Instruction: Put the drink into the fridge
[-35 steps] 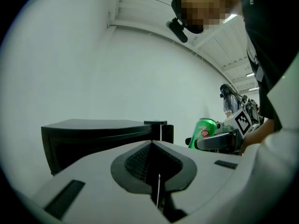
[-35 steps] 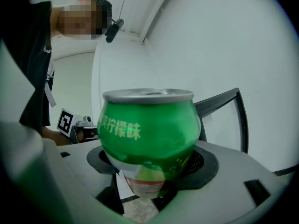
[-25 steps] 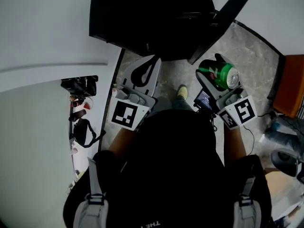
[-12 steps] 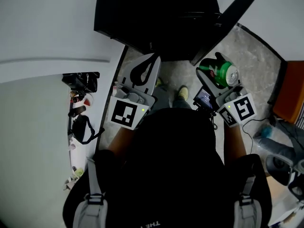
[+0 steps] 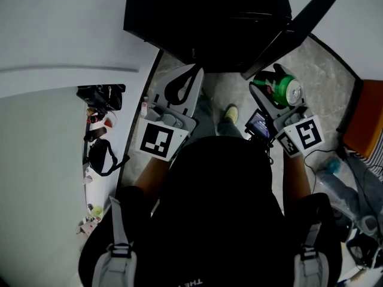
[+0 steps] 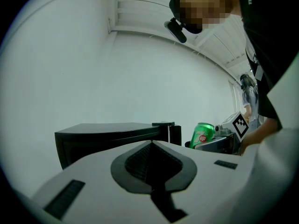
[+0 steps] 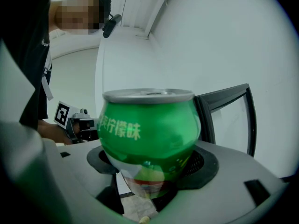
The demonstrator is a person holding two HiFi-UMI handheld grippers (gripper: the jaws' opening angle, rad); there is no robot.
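Drink can (image 5: 282, 91), green, is shown in the head view clamped between the jaws of the right gripper (image 5: 267, 84), just in front of the black fridge (image 5: 203, 23), whose door (image 5: 302, 23) stands open; the left gripper (image 5: 179, 91) is held alongside. In the left gripper view, its jaws are seen closed together with nothing between them, the fridge ahead. In the right gripper view, the can is gripped at its lower body, the open door behind it. Pickup and door opening are judged done; placing the can inside, release and closing are left.
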